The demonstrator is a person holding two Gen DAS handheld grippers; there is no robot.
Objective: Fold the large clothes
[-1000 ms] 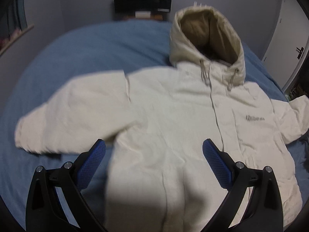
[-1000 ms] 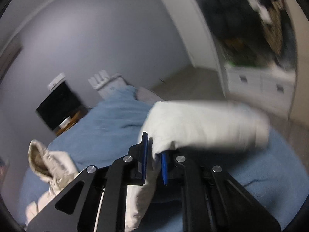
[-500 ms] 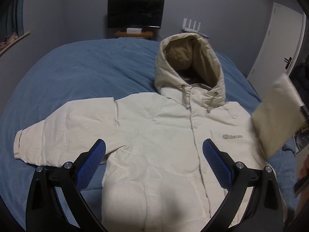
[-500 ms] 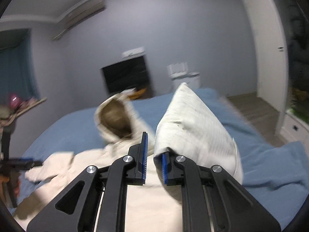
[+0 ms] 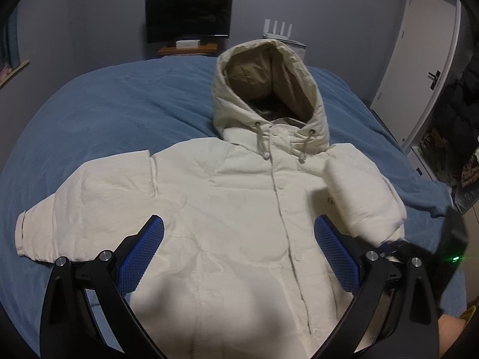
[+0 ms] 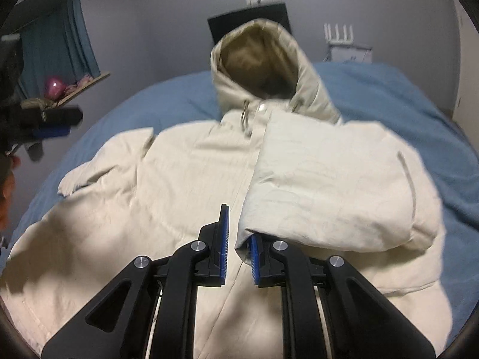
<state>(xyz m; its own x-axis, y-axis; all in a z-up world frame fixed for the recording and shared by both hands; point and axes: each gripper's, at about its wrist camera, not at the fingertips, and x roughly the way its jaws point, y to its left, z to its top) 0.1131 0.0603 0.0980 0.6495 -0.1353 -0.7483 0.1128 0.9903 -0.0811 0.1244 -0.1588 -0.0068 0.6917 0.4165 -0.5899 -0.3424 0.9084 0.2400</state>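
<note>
**Right sleeve drawn across the jacket's front**

A cream hooded puffer jacket (image 5: pixel 245 209) lies face up on a blue bedspread (image 5: pixel 119 113), and everything else is placed from it. Its hood (image 5: pixel 269 89) points toward the far wall, tan lining showing, with two drawcords hanging at the neck on either side of the snap placket.

The right gripper (image 6: pixel 238 239) sits low over the jacket's midline, just above the placket. Its blue pads stand nearly together, pinching the cuff end of the right-hand sleeve (image 6: pixel 329 191). That sleeve is folded inward and rests across the chest on the jacket's right half, its bulk touching the body of the coat. In the left wrist view the same sleeve covers most of the chest logo, of which only a letter or so peeks out.

The left gripper (image 5: pixel 239 257) hovers above the jacket's lower front, fingers spread wide, with nothing between them. The other sleeve (image 5: pixel 83 203) lies stretched out flat to the jacket's left on the bedspread.

Beyond the hood, a dark monitor (image 5: pixel 188 18) stands on a wooden shelf, and what looks like a white router (image 5: pixel 278 30) is beside it.
</note>
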